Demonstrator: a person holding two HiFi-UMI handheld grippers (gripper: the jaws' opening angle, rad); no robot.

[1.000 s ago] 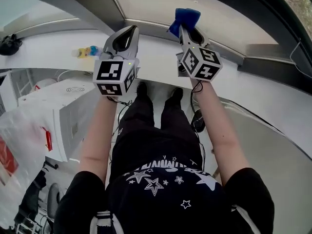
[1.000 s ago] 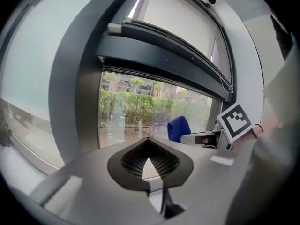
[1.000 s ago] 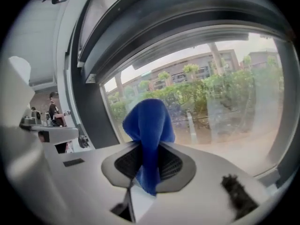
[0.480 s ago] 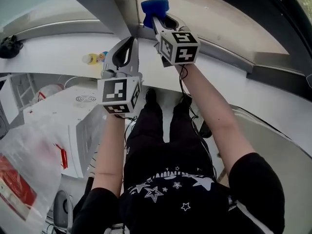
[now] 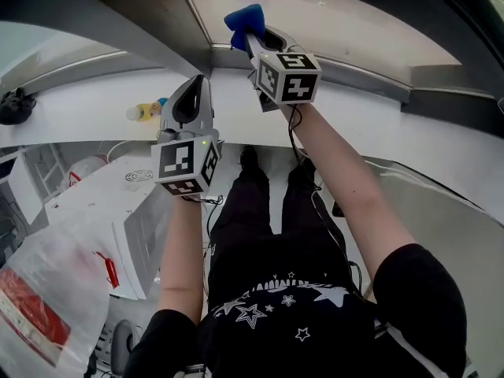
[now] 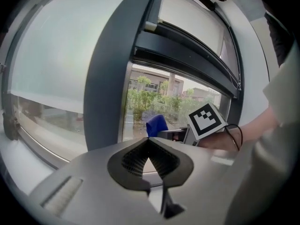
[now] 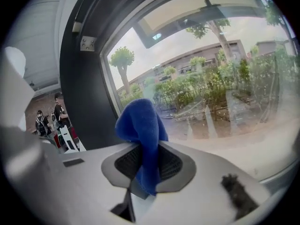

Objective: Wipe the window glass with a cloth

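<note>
Clamping blue cloth near window glass, right gripper fingers clenched; left gripper fingers pressed together, empty.

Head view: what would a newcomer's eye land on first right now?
The bright blue cloth, pinched in the right gripper and held up at the window glass near its left edge. Next, the left gripper, shut and empty, held lower beside it in front of the white sill.

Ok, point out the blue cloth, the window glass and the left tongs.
blue cloth (image 7: pixel 142 123), right gripper view, its bunched top.
window glass (image 7: pixel 225 86), right gripper view, bare pane.
left tongs (image 6: pixel 148 140), left gripper view, closed tips.
</note>
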